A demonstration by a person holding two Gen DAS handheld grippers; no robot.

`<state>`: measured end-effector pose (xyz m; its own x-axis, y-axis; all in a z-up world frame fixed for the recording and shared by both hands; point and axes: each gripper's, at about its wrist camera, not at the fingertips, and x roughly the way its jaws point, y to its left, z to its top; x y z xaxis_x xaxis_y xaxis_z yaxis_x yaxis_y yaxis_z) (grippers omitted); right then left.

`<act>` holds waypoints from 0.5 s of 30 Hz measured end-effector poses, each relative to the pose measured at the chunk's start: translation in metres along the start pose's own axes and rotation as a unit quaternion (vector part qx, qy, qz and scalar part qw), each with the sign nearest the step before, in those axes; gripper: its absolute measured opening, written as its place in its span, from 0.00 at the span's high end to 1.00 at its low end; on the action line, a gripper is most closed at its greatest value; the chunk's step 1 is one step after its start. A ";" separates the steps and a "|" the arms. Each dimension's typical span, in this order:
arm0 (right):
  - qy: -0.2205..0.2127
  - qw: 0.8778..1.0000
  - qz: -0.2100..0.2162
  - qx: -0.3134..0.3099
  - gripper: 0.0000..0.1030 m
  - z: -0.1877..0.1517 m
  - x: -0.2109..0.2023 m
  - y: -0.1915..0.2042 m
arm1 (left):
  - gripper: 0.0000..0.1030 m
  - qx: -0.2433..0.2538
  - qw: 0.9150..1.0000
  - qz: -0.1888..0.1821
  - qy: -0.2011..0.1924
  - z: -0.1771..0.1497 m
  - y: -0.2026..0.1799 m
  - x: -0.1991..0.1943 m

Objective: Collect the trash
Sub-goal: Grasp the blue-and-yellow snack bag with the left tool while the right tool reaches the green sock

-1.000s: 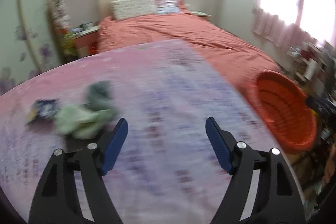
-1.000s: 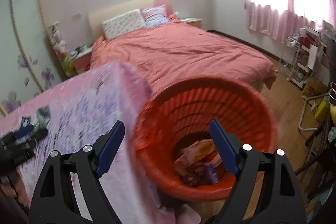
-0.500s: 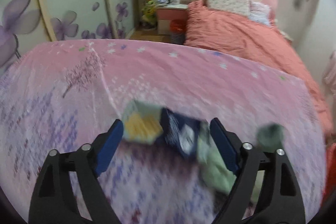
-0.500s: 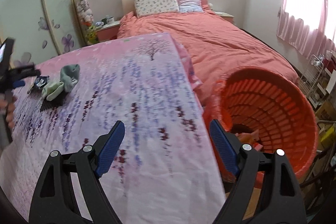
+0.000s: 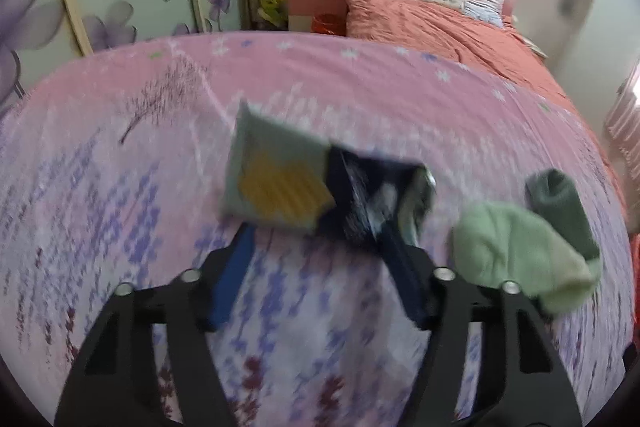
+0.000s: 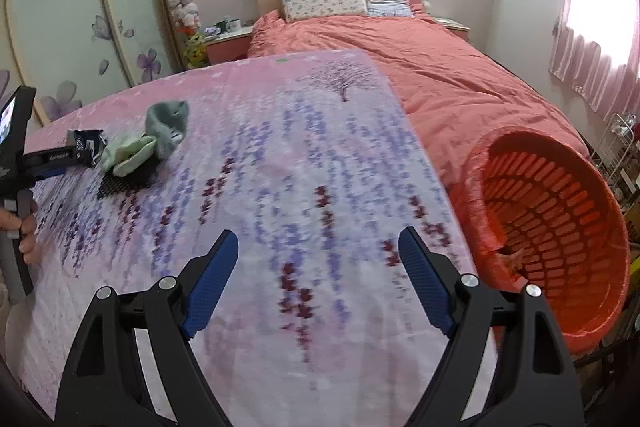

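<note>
- Left tongs (image 5: 316, 227): jaws have just been closing around my wrapper (image 5: 312, 187); blur hides any contact.
- Right tongs (image 6: 318, 259): open, empty, above my sheet (image 6: 320, 155).
- Basket (image 6: 560, 219): right of the sheet.

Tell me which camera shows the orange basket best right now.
Right wrist view: the orange basket sits whole beside the bed, slotted wall and some trash inside visible. The left wrist view catches only an orange sliver at its right edge.

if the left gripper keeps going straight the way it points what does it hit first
Most likely the crumpled wrappers lying between the left gripper fingertips, on the pink bedspread. The image is blurred, so contact is hard to judge. The pale green sock lies off to the side.
</note>
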<state>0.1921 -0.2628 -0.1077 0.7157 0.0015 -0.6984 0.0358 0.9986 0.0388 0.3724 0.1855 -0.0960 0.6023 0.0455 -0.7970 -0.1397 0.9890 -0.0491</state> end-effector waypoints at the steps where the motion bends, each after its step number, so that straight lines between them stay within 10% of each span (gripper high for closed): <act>1: 0.001 1.000 0.002 -0.002 0.21 -0.001 0.000 0.002 | 0.43 -0.002 1.000 0.000 0.001 0.000 0.002 0.001; 4: 0.002 1.000 0.007 -0.012 0.21 -0.003 0.000 0.012 | 0.40 -0.035 0.999 -0.024 -0.004 0.002 0.011 -0.006; 7: -0.001 1.000 0.008 -0.018 0.21 -0.003 -0.002 0.016 | 0.15 -0.052 0.998 -0.020 -0.031 0.008 0.012 -0.017; 15: 0.008 1.000 0.012 0.003 0.21 -0.003 0.006 0.015 | 0.12 -0.056 0.995 0.078 0.001 0.043 -0.006 0.020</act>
<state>0.1950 -0.2480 -0.1136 0.7053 0.0262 -0.7084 0.0225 0.9980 0.0593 0.4191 0.1865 -0.0852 0.5641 0.1976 -0.8017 -0.3185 0.9479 0.0094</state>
